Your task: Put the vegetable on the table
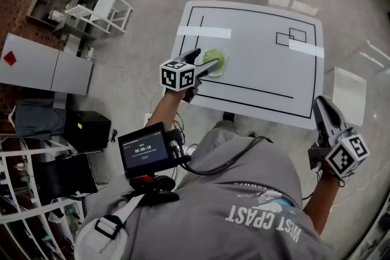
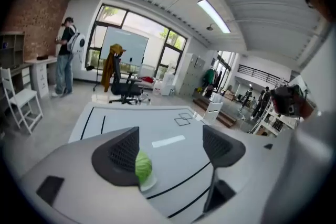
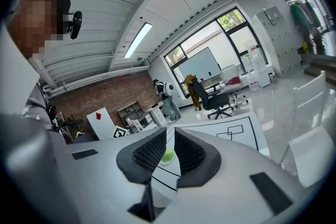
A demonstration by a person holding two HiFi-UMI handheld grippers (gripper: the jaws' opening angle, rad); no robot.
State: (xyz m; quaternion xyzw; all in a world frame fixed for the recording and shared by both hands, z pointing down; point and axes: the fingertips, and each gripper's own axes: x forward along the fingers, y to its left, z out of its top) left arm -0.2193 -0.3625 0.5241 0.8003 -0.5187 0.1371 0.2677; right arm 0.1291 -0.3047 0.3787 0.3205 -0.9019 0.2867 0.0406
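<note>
**Grippers.** The left gripper (image 2: 170,136) is held over the table (image 1: 262,73) with its jaws spread wide, and nothing is clamped between the pads. The cabbage (image 2: 143,166) is seen past the inner edge of one jaw, lying below it. The wide spread is judged to keep the pads clear of the vegetable once it is set down.

The right gripper (image 3: 168,134) is held low at the person's side, off the near table edge. Its jaws are drawn almost together with a narrow gap left, and nothing is gripped. It is judged to be parked there so that the working area is not obstructed.

**Task object.** The cabbage is seated on a small pale dish (image 2: 150,184), which rests on the table's left part, inside the black outline. The placement is judged complete.

**Inventory.**
- Grippers: two.
- Cabbages: one.
- Dishes: one.
- White tape strips (image 1: 204,32): two.
- Small outlined squares (image 1: 292,37): two, overlapping.
</note>
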